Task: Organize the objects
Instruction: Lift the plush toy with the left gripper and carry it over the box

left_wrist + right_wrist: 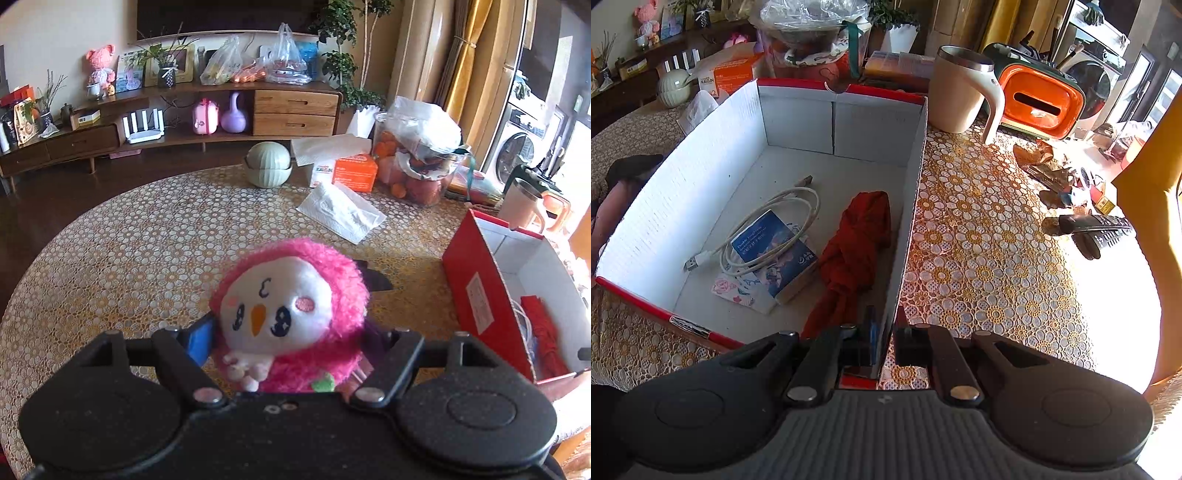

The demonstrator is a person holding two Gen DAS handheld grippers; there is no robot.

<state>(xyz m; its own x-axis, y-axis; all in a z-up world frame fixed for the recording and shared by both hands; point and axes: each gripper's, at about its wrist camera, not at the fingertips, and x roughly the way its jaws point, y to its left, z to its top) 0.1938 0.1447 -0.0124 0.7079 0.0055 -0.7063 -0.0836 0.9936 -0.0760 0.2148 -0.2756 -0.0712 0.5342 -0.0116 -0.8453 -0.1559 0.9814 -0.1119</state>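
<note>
The left gripper (291,339) clamped the pink plush toy (291,314) above the table (129,240). The right gripper (884,345) pinched the box (798,118) by its near right wall.

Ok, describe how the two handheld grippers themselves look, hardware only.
Both are black. The left gripper has two round disc housings, angled link arms with silver pivot bolts, and a blue pad on one of its fingers. The right gripper has the same discs, links and silver bolts, plus a ribbed grey panel on its body and a blue strip on one finger. No cables, sleeves or hands show.
</note>
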